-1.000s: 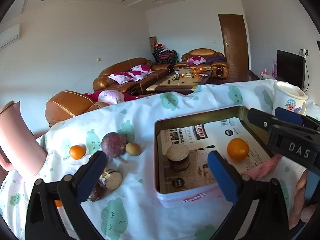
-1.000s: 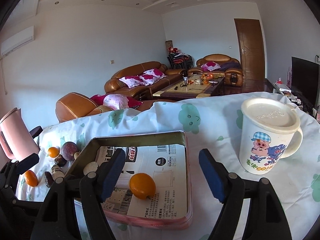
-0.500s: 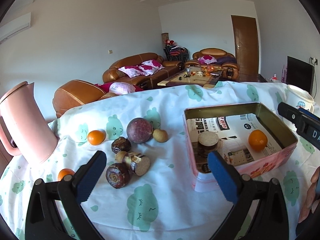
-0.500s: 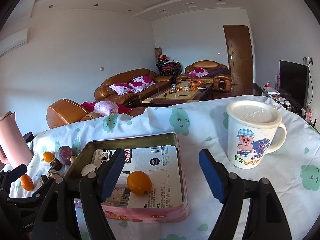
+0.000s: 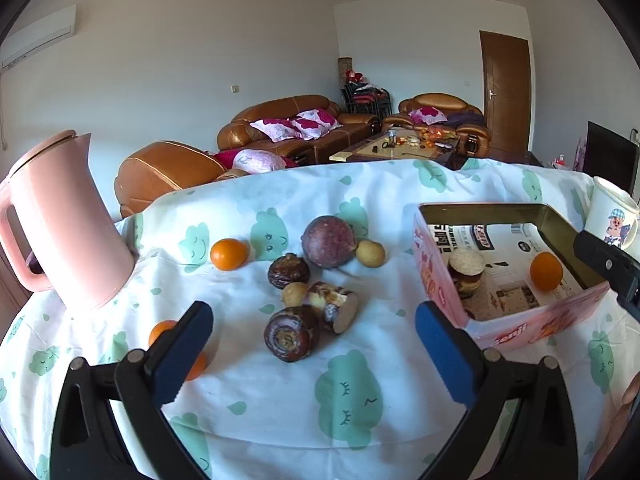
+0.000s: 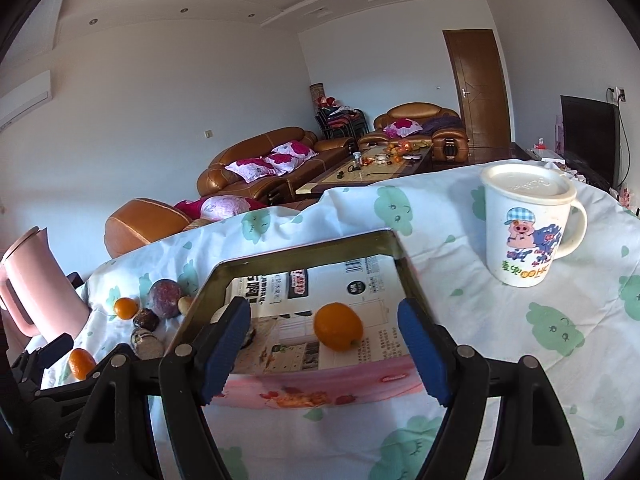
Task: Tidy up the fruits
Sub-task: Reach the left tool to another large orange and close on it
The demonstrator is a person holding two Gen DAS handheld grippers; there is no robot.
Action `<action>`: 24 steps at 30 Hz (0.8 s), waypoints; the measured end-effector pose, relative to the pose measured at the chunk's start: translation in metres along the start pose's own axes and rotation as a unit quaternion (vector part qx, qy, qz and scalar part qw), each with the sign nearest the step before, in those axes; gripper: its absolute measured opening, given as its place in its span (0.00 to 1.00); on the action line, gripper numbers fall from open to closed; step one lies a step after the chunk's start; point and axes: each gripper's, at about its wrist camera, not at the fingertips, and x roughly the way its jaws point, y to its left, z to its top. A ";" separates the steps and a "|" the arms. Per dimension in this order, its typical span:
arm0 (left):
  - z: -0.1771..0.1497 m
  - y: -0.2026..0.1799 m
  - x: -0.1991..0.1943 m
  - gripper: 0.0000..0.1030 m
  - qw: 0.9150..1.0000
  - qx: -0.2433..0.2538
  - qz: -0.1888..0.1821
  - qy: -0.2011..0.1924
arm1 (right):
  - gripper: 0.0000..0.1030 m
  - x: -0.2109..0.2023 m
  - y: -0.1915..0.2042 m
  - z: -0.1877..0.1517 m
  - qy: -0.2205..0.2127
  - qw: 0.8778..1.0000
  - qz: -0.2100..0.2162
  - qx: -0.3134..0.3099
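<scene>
A pink tin box (image 5: pixel 516 334) (image 6: pixel 312 394) holds an orange (image 5: pixel 545 271) (image 6: pixel 338 326) and a cut brown piece (image 5: pixel 465 268). Loose on the cloth lie a purple passion fruit (image 5: pixel 329 235) (image 6: pixel 164 298), a small orange (image 5: pixel 229 254), two dark brown bulbs (image 5: pixel 292 333), a cut root piece (image 5: pixel 332 305) and small tan fruits (image 5: pixel 370 253). My left gripper (image 5: pixel 310 346) is open above the cloth, in front of the nearest bulb, holding nothing. An orange (image 5: pixel 176 340) sits partly behind its left finger. My right gripper (image 6: pixel 324 352) is open over the box's near wall, empty.
A pink jug (image 5: pixel 60 220) (image 6: pixel 36 280) stands at the table's left edge. A white lidded mug with a pig picture (image 6: pixel 528 224) (image 5: pixel 612 216) stands right of the box. The cloud-print cloth (image 5: pixel 348 396) covers the table; sofas and a coffee table lie beyond.
The left gripper has swung left, from over the tin box to over the loose fruit pile. The right gripper drifted a little, with the mug now further right in its view. Both stayed open.
</scene>
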 end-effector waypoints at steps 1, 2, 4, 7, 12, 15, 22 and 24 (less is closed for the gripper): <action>-0.001 0.004 0.000 1.00 1.000 -0.002 0.001 0.001 | 0.75 -0.001 0.007 -0.001 0.001 1.000 0.003 -0.007; -0.001 0.008 0.001 1.00 1.000 -0.002 0.003 0.001 | 0.75 -0.002 0.012 -0.003 0.000 1.000 0.005 -0.011; -0.001 0.016 0.001 1.00 1.000 -0.003 0.008 0.002 | 0.75 -0.004 0.025 -0.007 -0.001 1.000 0.013 -0.019; -0.002 0.032 0.004 1.00 1.000 -0.014 0.012 0.007 | 0.75 -0.003 0.044 -0.012 0.006 0.999 0.020 -0.031; -0.005 0.063 0.012 1.00 0.999 -0.026 0.023 0.026 | 0.75 0.000 0.073 -0.021 0.021 0.998 0.038 -0.046; -0.007 0.080 0.017 1.00 0.999 -0.023 0.026 0.039 | 0.75 0.002 0.091 -0.026 0.032 0.996 0.044 -0.063; -0.012 0.118 0.033 1.00 0.994 -0.053 0.019 0.089 | 0.75 0.014 0.134 -0.037 0.070 0.988 0.077 -0.110; -0.015 0.119 0.037 1.00 0.993 -0.046 0.013 0.105 | 0.75 0.019 0.146 -0.039 0.080 0.985 0.091 -0.124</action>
